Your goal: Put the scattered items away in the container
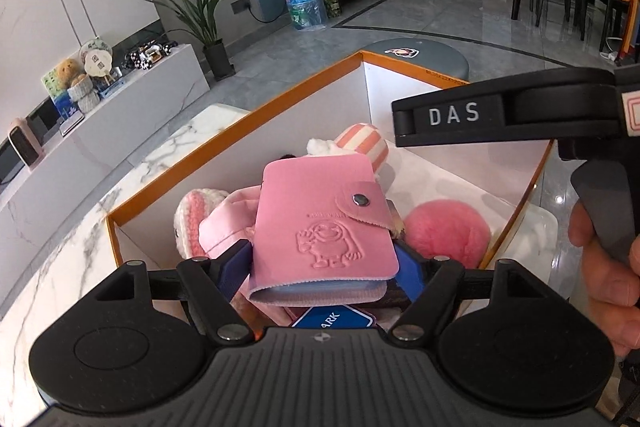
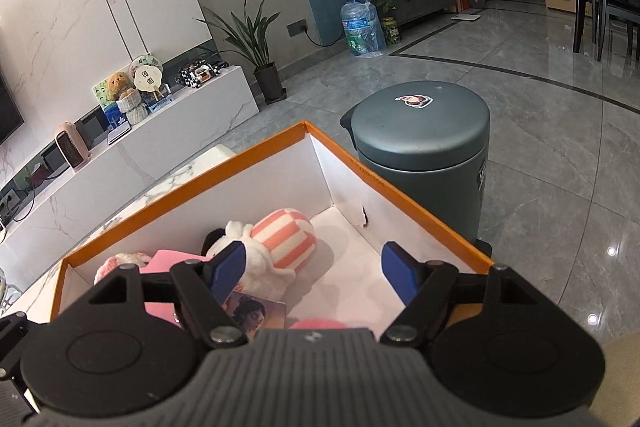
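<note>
Left gripper is pinching a light, floppy wallet by its edges over the box; right gripper is hovering wide, empty.

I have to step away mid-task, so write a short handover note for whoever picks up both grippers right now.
Left gripper: over the box, fingers apart either side of the pink wallet; whether it is gripped or already released is unclear.
Right gripper: open, empty, above the box.
Orange-rimmed box: already holds the striped plush, pink pompom, crocheted toy, picture card and blue card.
Left: make sure the wallet is released; check the marble table beyond view for leftovers.
</note>
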Demonstrator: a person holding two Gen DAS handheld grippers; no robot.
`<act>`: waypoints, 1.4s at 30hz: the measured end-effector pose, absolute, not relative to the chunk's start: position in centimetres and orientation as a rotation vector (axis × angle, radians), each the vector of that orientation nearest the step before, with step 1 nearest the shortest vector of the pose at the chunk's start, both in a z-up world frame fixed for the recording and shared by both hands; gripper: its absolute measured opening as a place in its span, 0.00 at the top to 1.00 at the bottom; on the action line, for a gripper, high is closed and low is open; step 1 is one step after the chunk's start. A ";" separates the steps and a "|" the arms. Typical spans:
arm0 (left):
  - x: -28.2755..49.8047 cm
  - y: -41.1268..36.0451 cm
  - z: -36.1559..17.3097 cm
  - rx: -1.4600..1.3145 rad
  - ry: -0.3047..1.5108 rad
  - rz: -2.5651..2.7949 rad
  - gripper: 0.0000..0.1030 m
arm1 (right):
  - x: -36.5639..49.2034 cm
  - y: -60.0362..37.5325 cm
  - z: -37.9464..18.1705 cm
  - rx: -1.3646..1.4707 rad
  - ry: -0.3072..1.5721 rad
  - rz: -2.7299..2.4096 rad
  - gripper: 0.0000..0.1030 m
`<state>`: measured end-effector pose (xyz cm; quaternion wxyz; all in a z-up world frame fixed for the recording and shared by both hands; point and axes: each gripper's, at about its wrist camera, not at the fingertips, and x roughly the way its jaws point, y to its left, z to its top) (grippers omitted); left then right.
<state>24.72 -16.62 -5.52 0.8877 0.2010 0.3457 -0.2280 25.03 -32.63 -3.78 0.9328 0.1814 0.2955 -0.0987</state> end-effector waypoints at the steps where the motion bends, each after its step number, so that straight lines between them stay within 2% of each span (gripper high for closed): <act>1: 24.7 -16.6 -5.5 0.414 0.719 -0.474 0.14 | 25.0 -32.6 -3.8 0.369 0.605 -0.202 0.25; 27: 23.5 -16.8 -4.9 0.436 0.673 -0.532 0.13 | 24.8 -32.0 -3.6 0.329 0.616 -0.198 0.24; 42: 21.5 -14.0 -1.4 0.360 0.651 -0.408 0.13 | 22.3 -31.1 -1.6 0.371 0.648 -0.192 0.19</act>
